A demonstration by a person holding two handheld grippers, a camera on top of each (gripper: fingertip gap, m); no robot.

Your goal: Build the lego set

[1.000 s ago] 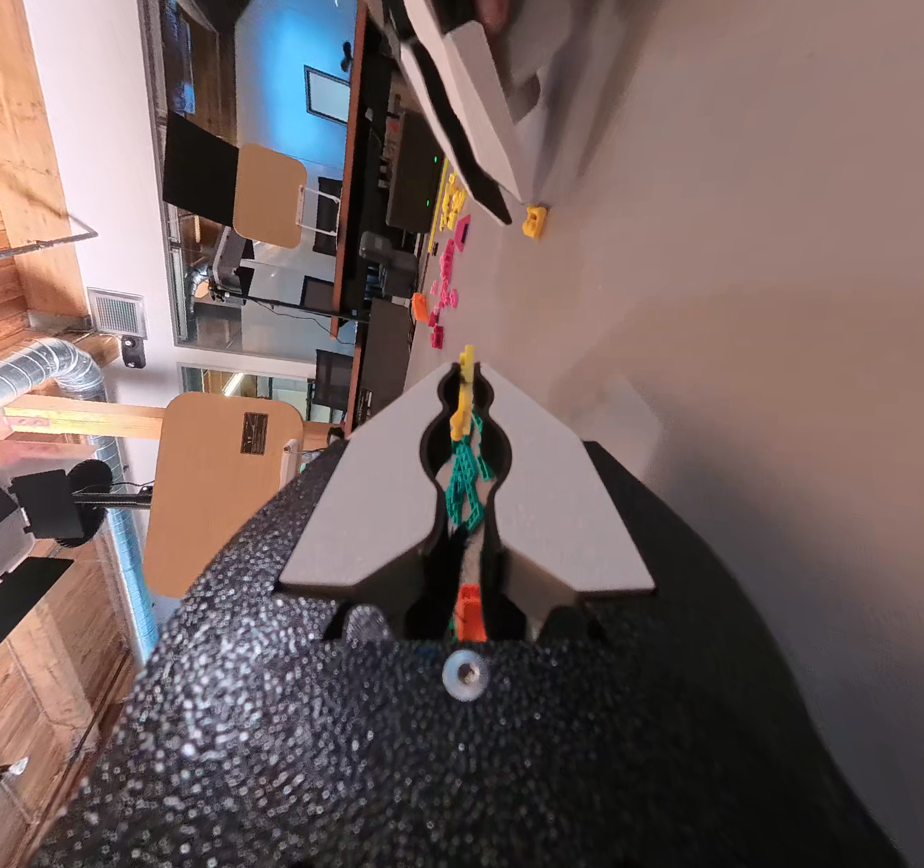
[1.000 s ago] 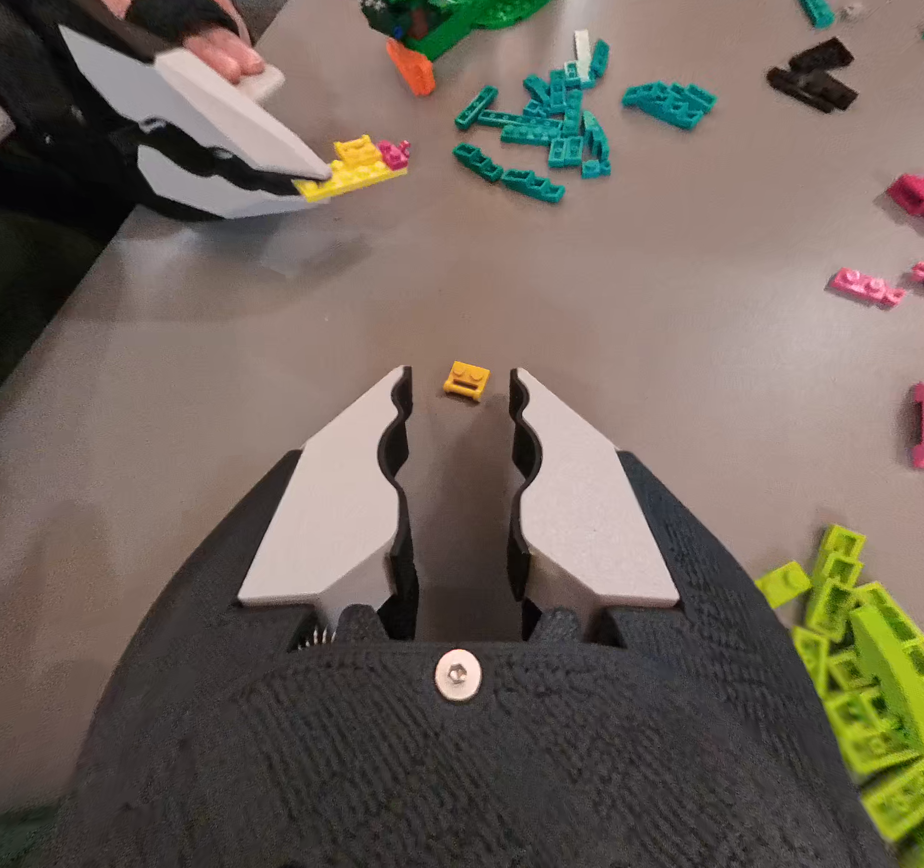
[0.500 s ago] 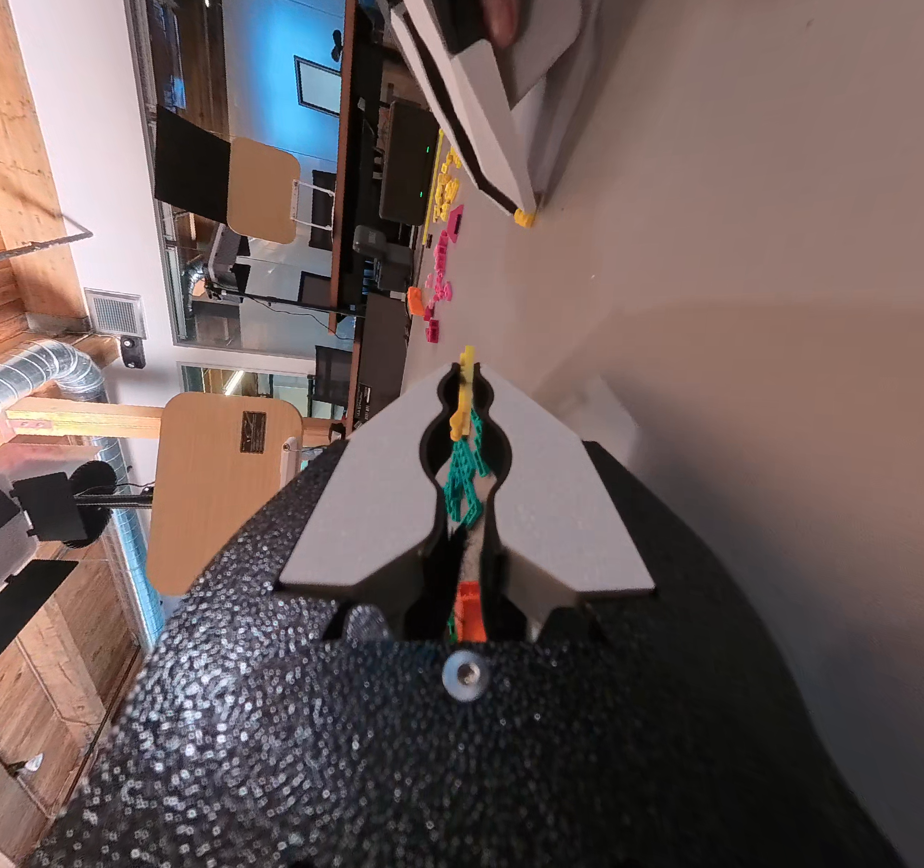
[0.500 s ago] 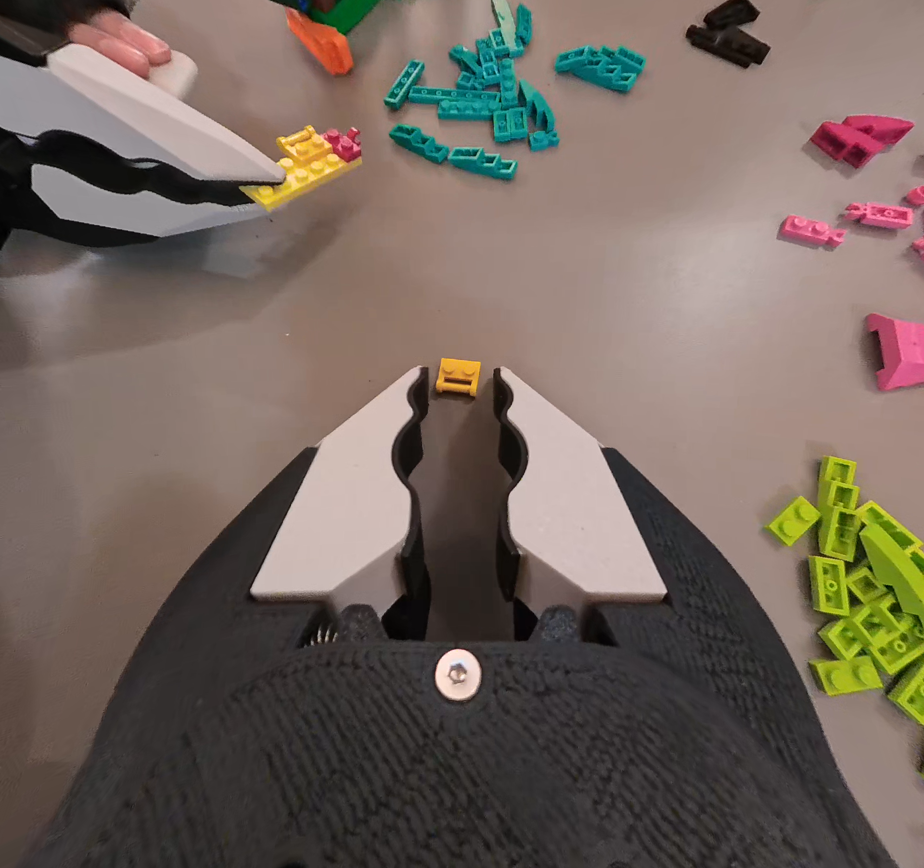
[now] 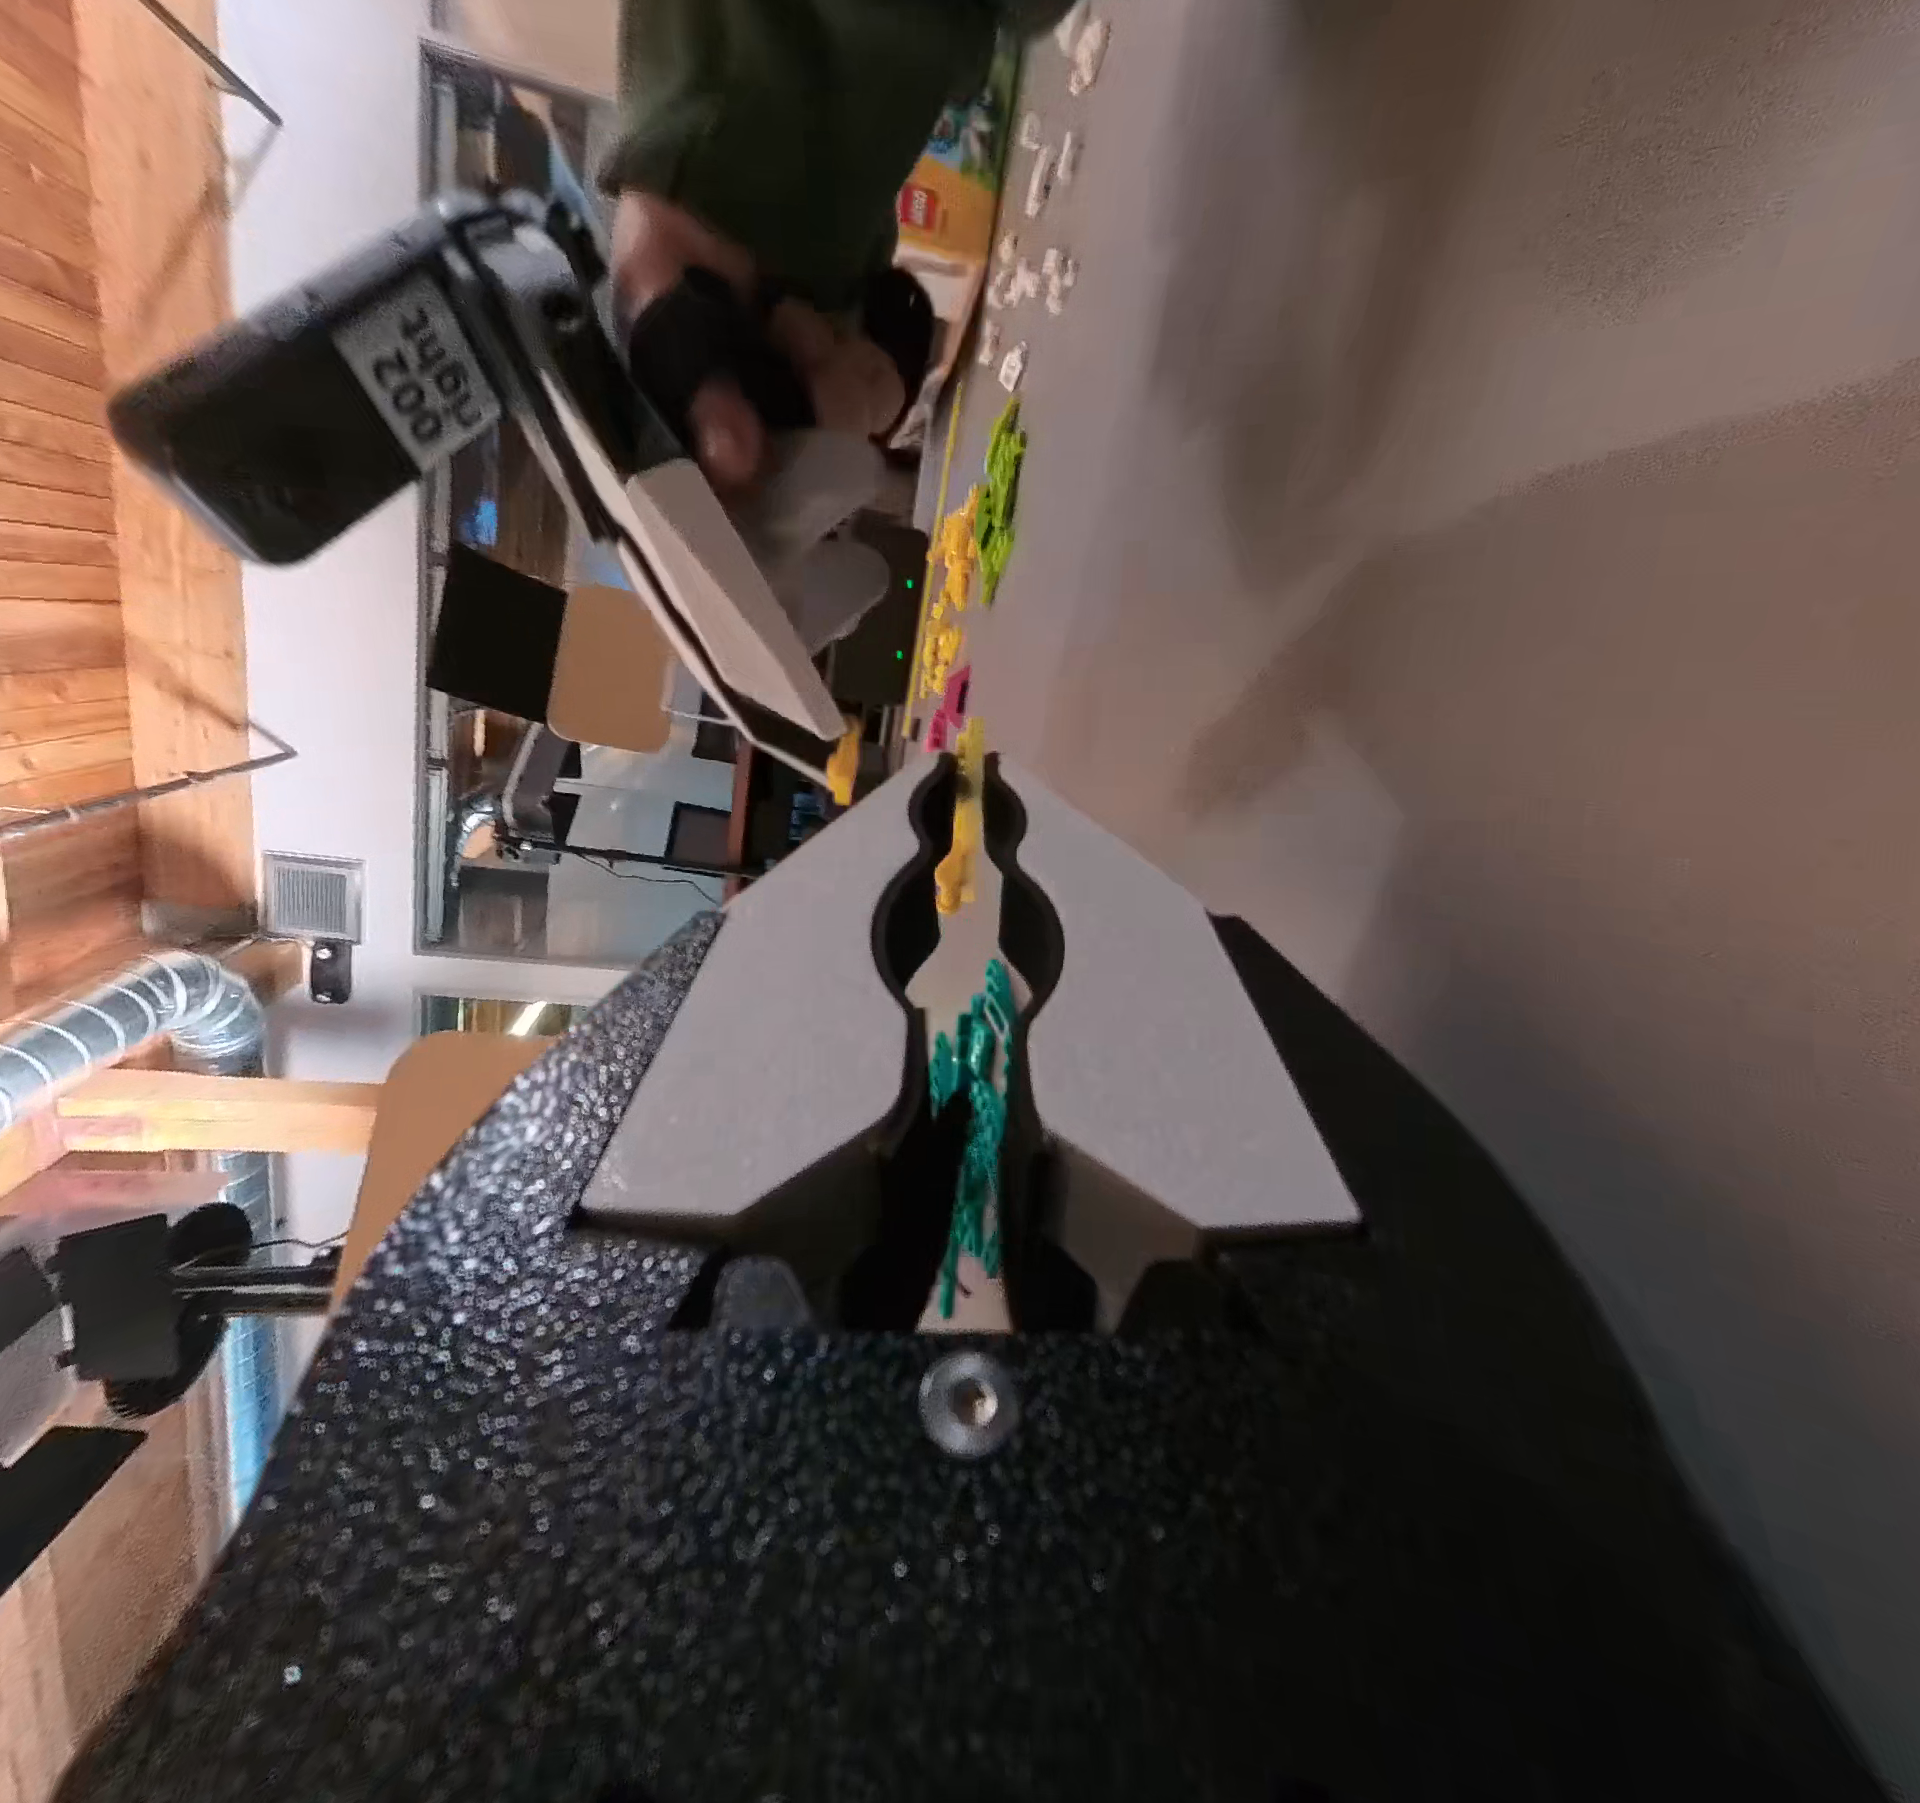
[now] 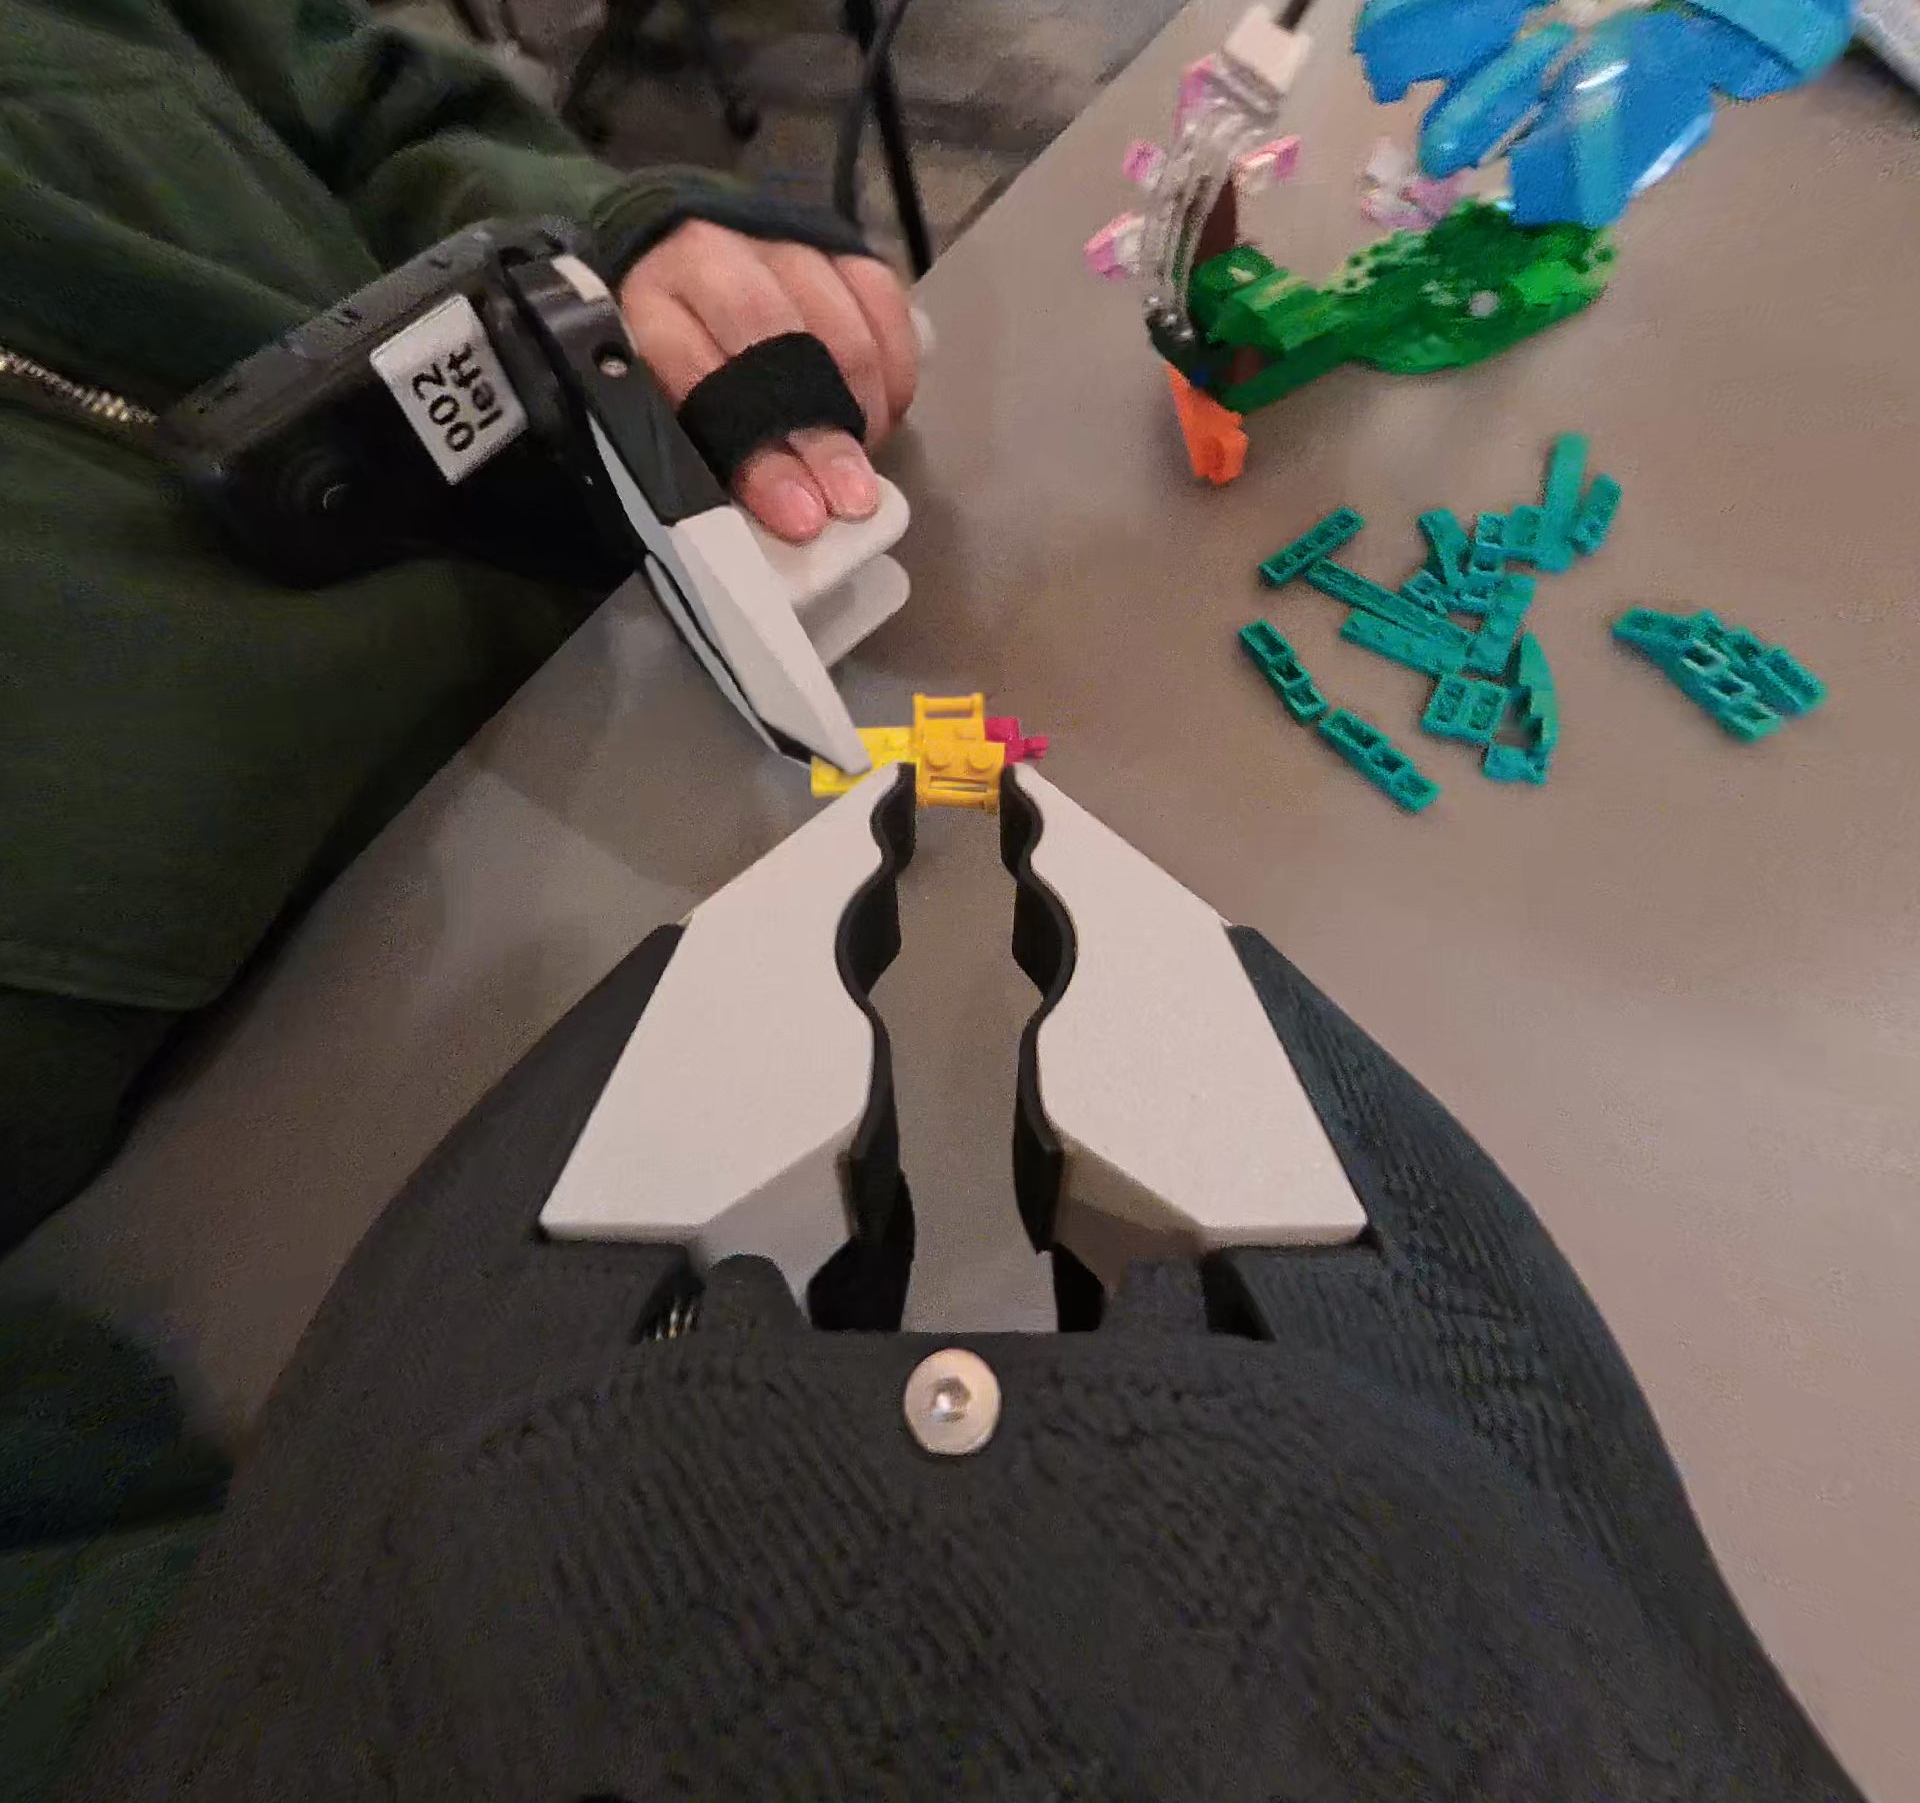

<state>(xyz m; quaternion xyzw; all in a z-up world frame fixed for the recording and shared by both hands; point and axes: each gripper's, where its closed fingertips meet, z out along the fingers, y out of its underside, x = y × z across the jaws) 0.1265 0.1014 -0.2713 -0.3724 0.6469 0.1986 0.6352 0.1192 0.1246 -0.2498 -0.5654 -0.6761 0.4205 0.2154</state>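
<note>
The right gripper (image 6: 954, 785) now pinches the small orange-yellow piece (image 6: 958, 764) between its fingertips. 0.5 s ago its jaws stood apart around that piece as it lay flat on the desk (image 6: 1507, 1026); since then they have closed on it, lifted it clear and carried it over to the left gripper's load. In my judgement the pick-up is finished and the joining step is under way, with only seating and pressing left.

The piece sits at the very tip of the right gripper, studs up, its clip end pointing away from the camera towards the far side of the desk. It is almost square, so it has little long axis to speak of.

Just beyond it, and touching or overlapping it as far as the right wrist view shows, is the yellow plate (image 6: 868, 754). The left gripper (image 6: 831, 751) comes in from the left and is clamped on that plate's near-left end. The plate's long axis runs left to right across the view, roughly in line with the left gripper's fingers, and its free end carries a small magenta piece (image 6: 1016, 737) pointing right. In the left wrist view the plate (image 5: 961, 839) is seen edge-on between the pressed-together fingers, with the right gripper's piece (image 5: 844, 764) just beside its tip. Whether the studs have caught yet cannot be told.

Farther off lie 2 loose heaps of teal pieces (image 6: 1455, 631), and beyond them stands the finished blue flower (image 6: 1579, 18) on its green base (image 6: 1392, 309).
</note>
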